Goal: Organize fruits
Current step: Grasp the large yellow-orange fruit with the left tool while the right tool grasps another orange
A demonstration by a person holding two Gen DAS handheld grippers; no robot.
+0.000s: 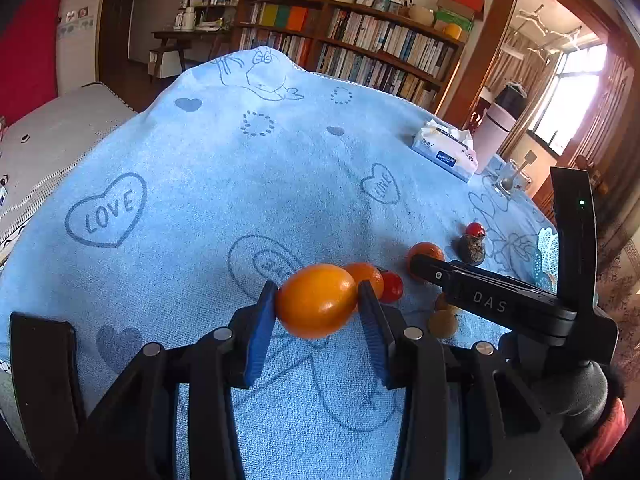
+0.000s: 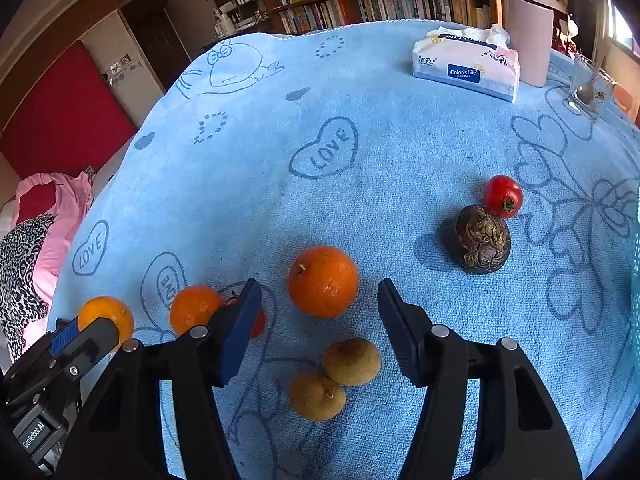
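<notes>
In the left wrist view my left gripper [image 1: 317, 286] is shut on an orange [image 1: 316, 304], lifted slightly above the blue towel [image 1: 200, 168]. My right gripper [image 2: 319, 284] stands open around a second orange [image 2: 323, 280] that rests on the towel, with a gap on each side. A third orange [image 2: 194, 308] and a small red tomato [image 2: 259, 322] lie left of it. Two brown round fruits [image 2: 352, 360] sit between the right fingers, nearer the camera. A dark wrinkled fruit [image 2: 482, 240] and a red tomato [image 2: 503, 195] lie to the right.
A tissue pack [image 2: 466, 64], a pink container [image 2: 530, 30] and a glass with a spoon [image 2: 588, 92] stand at the far right of the table. The towel [image 2: 360, 120] drops off at its left edge. Bookshelves line the wall behind.
</notes>
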